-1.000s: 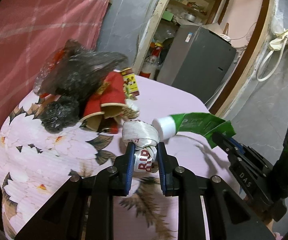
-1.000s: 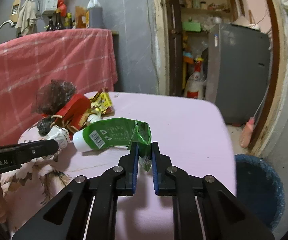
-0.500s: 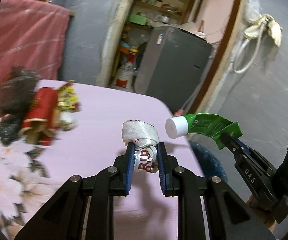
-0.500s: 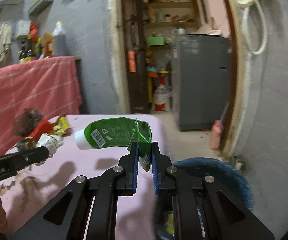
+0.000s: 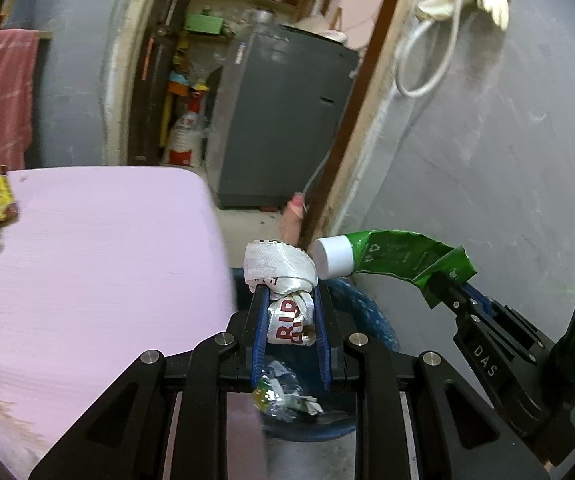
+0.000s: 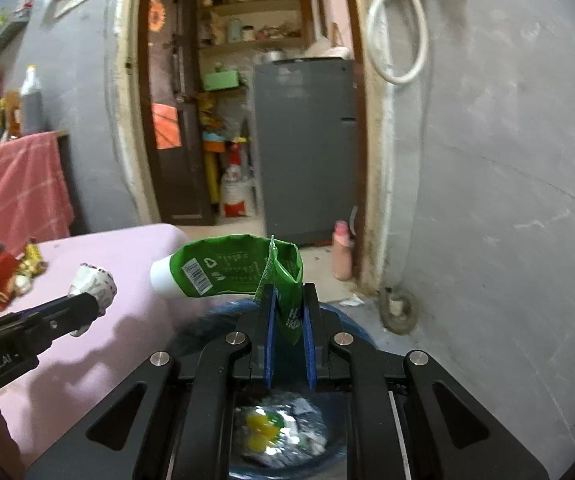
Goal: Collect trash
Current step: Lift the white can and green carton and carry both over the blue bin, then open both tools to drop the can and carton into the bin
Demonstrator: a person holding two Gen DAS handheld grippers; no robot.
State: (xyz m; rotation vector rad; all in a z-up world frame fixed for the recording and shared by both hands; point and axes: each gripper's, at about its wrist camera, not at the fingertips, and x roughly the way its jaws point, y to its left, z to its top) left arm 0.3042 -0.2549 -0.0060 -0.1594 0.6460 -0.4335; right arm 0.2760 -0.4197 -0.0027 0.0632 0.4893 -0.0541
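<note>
The left claw [image 5: 290, 312] grips a white wrapper [image 5: 283, 280] over the blue bin [image 5: 371, 316]. The right claw [image 6: 287, 304] pinches a green tube [image 6: 227, 268] there too; only its view shows the trash pile [image 6: 3, 276] whole on the pink worktop [image 6: 127, 312].

Table with pink cloth [image 5: 99, 264] at left, its right edge just beside the bin. On the far-left part of the cloth: small trash heap [image 6: 5, 276], red and yellow wrappers plus a dark crinkled bag, blurred. Rest of the cloth bare. Floor [image 6: 329, 276] grey concrete to the right. On it, near: blue bin [image 5: 371, 316] with foil and yellow wrappers inside. Farther: pink bottle [image 6: 342, 256] upright by the door frame, grey fridge [image 6: 307, 152], paper scrap [image 6: 352, 301], dark ring [image 6: 397, 312] by the wall.
</note>
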